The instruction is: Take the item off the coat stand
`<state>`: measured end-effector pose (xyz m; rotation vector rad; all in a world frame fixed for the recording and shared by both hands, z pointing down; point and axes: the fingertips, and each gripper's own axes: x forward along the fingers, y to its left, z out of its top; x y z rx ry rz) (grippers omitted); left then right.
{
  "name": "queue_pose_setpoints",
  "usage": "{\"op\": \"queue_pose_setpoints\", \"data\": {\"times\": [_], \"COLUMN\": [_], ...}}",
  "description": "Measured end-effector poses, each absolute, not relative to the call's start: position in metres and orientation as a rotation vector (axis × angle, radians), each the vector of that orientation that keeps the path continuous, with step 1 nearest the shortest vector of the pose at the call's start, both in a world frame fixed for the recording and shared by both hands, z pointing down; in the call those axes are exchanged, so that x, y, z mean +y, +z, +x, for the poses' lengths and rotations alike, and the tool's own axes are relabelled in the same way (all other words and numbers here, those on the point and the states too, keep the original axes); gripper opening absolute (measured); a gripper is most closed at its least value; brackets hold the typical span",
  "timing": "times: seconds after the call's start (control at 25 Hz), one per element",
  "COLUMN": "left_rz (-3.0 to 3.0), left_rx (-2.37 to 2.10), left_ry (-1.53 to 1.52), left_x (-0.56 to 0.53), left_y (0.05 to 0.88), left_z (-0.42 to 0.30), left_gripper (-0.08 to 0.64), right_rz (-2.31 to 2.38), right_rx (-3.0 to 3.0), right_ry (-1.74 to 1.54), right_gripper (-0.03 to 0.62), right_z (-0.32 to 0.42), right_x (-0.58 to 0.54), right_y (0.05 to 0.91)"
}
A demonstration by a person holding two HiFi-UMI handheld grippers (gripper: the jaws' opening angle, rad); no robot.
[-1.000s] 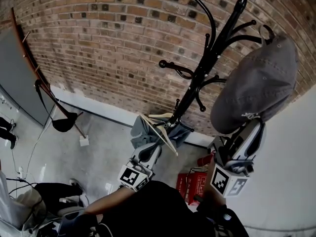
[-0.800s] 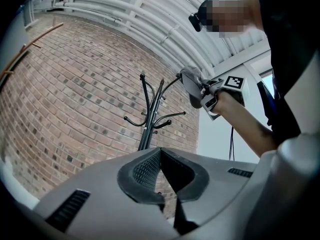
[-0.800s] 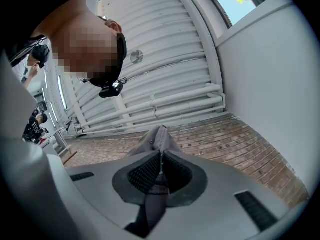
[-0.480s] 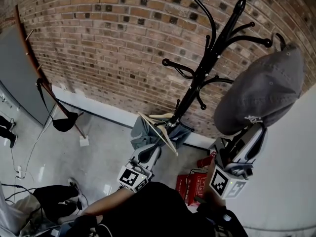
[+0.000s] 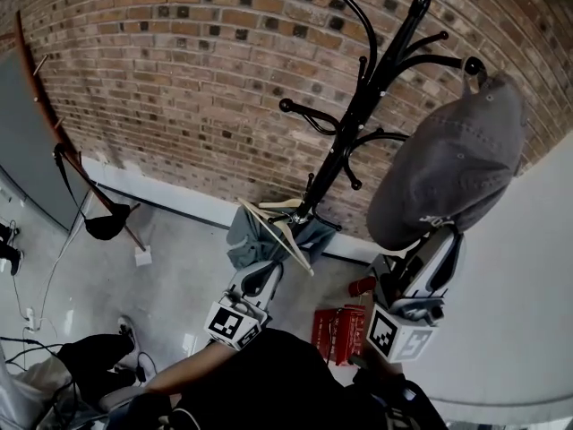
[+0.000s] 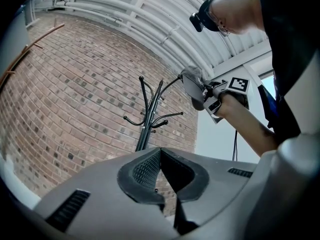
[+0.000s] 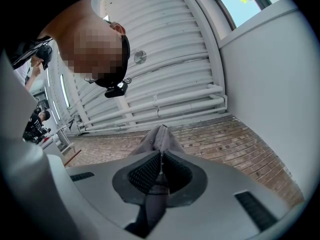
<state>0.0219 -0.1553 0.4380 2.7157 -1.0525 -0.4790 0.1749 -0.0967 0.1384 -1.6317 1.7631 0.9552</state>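
Far left, a black bag (image 5: 106,225) hangs off a leaning wooden pole (image 5: 67,141) against the brick wall, nothing to do with the job. Next over, the left gripper (image 5: 261,280) sits low, at about seven o'clock from the foot of the coat stand (image 5: 363,119). Its jaws are pressed together with nothing between them, pointing up past the stand's black post. A wooden hanger (image 5: 277,234) and a bluish cloth (image 5: 240,240) sit by the stand's base. The action is at the right. The grey cap (image 5: 448,159) hangs at roughly three o'clock from the post, its top edge right against the knobbed end of an outstretched hook (image 5: 471,64) — whether it is caught there or just clear, I can't tell. The right gripper (image 5: 430,242), at six o'clock under the cap, has its jaws clamped on a fold of the cap's lower edge. So I'd say the lift-off itself is the step in hand. The next move calls for carrying the cap up and outward, toward two o'clock, past that knob with the pinch kept firm — then down and away from the stand's other arms.
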Motion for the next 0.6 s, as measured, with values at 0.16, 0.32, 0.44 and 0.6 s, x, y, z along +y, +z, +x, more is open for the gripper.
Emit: {"op": "queue_pose_setpoints", "data": {"times": [0.16, 0.32, 0.44, 0.6], "left_rz": [2.739, 2.740, 2.733, 2.734], "left_rx": [-1.024, -1.004, -1.005, -1.005], "left_ry": [-0.460, -0.458, -0.458, -0.466], "left_x": [-0.151, -0.144, -0.141, -0.136], "left_y": [0.433, 0.432, 0.433, 0.432], "left_z": [0.030, 0.033, 0.031, 0.032], "left_gripper": [0.017, 0.017, 0.017, 0.017], "right_rz": [-1.641, -1.653, -1.648, -1.638], "right_rx": [1.774, 1.772, 1.779, 1.776], "right_ry": [0.943, 0.950, 0.951, 0.953], "right_gripper": [0.034, 0.034, 0.034, 0.034], "right_z": [0.176, 0.174, 0.170, 0.169], "right_x": [-0.097, -0.088, -0.083, -0.076], "right_y": [0.140, 0.144, 0.145, 0.144]}}
